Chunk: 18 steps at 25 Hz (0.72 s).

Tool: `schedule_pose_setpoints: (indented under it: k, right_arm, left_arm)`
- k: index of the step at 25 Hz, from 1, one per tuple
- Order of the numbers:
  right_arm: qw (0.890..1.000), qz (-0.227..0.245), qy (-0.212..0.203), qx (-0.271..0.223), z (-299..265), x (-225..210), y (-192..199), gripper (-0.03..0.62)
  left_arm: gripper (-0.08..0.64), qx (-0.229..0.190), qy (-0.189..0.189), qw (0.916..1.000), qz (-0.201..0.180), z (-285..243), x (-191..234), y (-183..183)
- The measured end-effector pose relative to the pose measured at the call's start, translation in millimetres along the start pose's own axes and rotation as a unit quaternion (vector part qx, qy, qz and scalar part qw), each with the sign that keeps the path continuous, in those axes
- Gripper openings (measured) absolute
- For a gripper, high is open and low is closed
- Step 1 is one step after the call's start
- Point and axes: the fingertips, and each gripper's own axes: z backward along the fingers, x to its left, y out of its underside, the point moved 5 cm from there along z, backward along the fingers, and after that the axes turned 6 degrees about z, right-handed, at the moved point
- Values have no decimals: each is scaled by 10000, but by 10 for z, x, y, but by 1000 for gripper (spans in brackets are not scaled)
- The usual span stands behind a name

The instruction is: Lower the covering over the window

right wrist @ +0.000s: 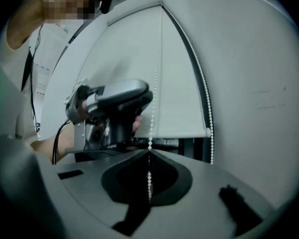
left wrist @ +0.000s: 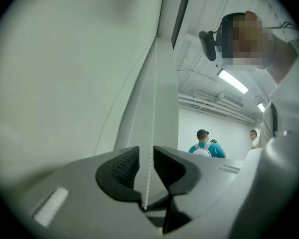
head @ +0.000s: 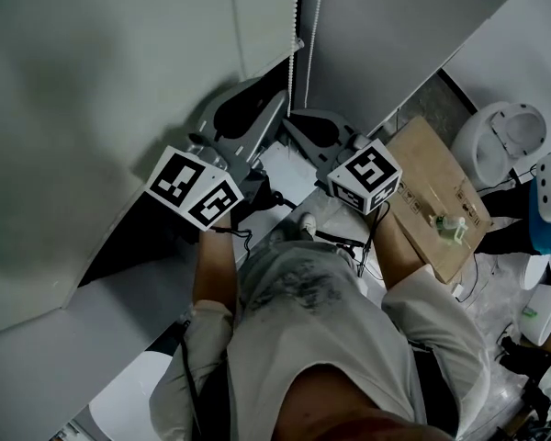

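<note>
The left gripper view shows the left gripper point(left wrist: 146, 158) released: its jaws stand apart and the bead chain point(left wrist: 153, 103) runs through the gap with neither pad pressing on it. The right gripper view shows the right gripper point(right wrist: 149, 153) clenched on that chain, with the left gripper above and to its left. Only this view shows the roller blind point(right wrist: 139, 68) face-on; its bottom rail hangs partway down the window, with a dark gap below and a second chain run at its right edge. Only the head view shows the cardboard box point(head: 436, 200) on the floor at right. There the blind's top is cut off and both grippers' jaw tips are hard to make out
</note>
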Motion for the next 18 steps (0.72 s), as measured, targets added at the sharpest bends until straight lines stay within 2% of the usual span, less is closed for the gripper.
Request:
schedule_pose_setpoints:
  k: [3, 7, 8, 10, 15, 18]
  right_arm:
    - [10000, 38, -3, 23, -3, 17, 13, 17]
    - [10000, 82, 2, 53, -5, 15, -6, 18]
    - [9999, 87, 6, 58, -6, 12, -12, 17]
    - [9999, 88, 22, 62, 1, 6, -15, 17]
    - [10000, 40, 41, 21, -9, 9, 19, 17]
    - [10000, 24, 20, 48, -7, 16, 48, 17]
  left_arm:
    - [89, -75, 46, 9998, -176, -174, -18, -162]
    - [87, -70, 158, 9997, -192, -323, -53, -234]
    - [79, -86, 169, 9996, -214, -342, -67, -247]
    - [3, -115, 166, 9993, -307, -362, -96, -258]
    - [17, -198, 211, 9991, -308, -313, -83, -235]
    - [18, -172, 94, 9985, -506, -292, -79, -213]
